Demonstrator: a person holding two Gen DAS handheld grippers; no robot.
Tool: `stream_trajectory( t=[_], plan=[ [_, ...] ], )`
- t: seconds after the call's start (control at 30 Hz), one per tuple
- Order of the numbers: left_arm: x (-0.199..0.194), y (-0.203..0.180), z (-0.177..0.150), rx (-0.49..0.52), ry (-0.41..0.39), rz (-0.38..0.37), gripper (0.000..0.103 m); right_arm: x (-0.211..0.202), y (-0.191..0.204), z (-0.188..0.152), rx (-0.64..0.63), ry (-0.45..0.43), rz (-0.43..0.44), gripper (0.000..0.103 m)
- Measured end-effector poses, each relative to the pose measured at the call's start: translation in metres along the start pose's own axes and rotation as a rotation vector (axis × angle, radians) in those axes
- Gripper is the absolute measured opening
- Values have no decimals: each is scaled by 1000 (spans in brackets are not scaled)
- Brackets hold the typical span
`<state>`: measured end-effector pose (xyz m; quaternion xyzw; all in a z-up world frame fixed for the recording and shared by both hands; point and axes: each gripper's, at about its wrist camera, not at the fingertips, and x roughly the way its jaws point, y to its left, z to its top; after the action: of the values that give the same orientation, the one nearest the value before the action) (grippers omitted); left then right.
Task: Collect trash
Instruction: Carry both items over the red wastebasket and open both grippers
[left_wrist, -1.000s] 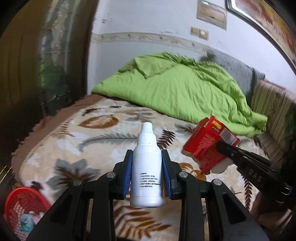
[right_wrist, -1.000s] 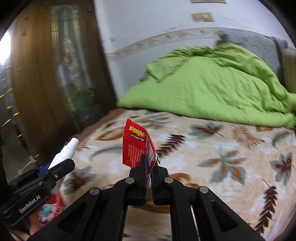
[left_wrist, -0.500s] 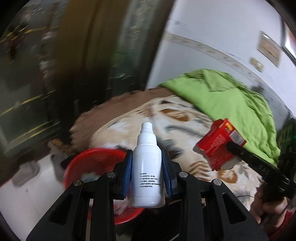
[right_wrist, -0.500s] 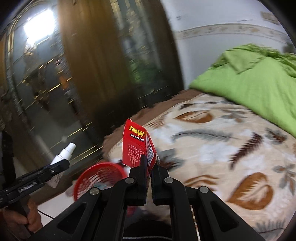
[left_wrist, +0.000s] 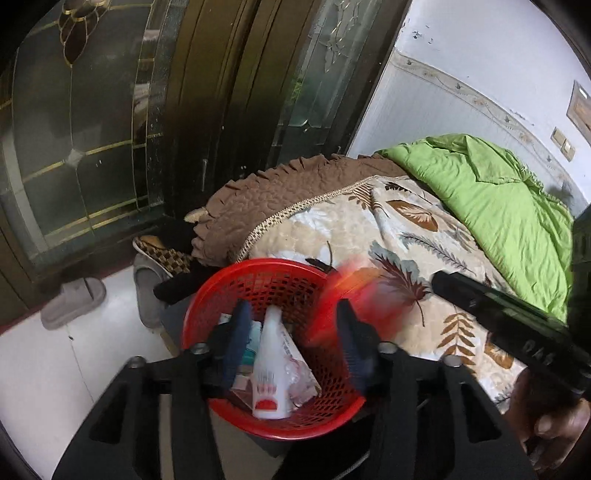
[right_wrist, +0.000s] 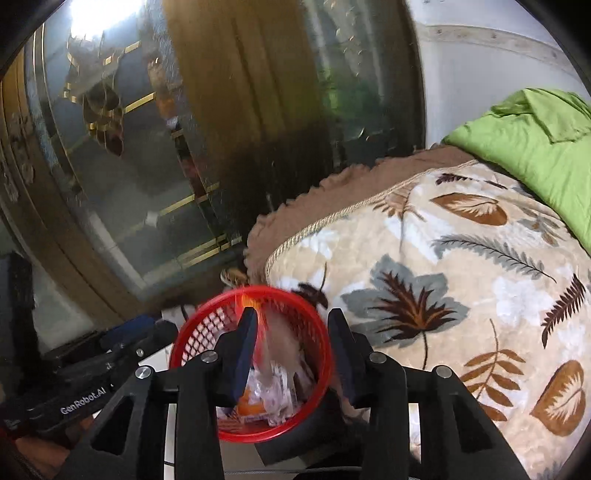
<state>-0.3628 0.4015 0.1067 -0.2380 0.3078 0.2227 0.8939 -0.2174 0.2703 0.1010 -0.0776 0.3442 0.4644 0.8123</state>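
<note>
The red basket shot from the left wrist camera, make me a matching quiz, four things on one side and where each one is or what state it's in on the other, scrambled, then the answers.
Things:
1. white bottle
2. left gripper
3. green quilt
4. grey slipper

Place or state:
A. on the white floor by the glass door
B. open above the basket, holding nothing
C. bunched at the far end of the bed
D. lying inside the red basket among wrappers

Pairs: 1-D, 2-B, 3-C, 4-A
</note>
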Motion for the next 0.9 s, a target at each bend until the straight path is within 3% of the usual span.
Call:
stream_trajectory(
  t=[0.2,0.5,0.67,0.83,0.9],
  plan=[
    [-10,-34,6,124,-64,-44,53,-51,-34,8,76,-109,-62,44],
    [-24,-168,6,378,-99,-260,60,-166,-107,-9,241,-268,-267,58],
    [-42,-234,8,463,-125,-380,61,-246,-145,-19,325,-383,-398,63],
    [-82,-305,17,550,-199,-508,61,-336,-169,-28,381,-527,-562,67],
    [-102,-325,19,565,-225,-566,68,-361,-171,-31,374,-559,-616,70]
  ],
)
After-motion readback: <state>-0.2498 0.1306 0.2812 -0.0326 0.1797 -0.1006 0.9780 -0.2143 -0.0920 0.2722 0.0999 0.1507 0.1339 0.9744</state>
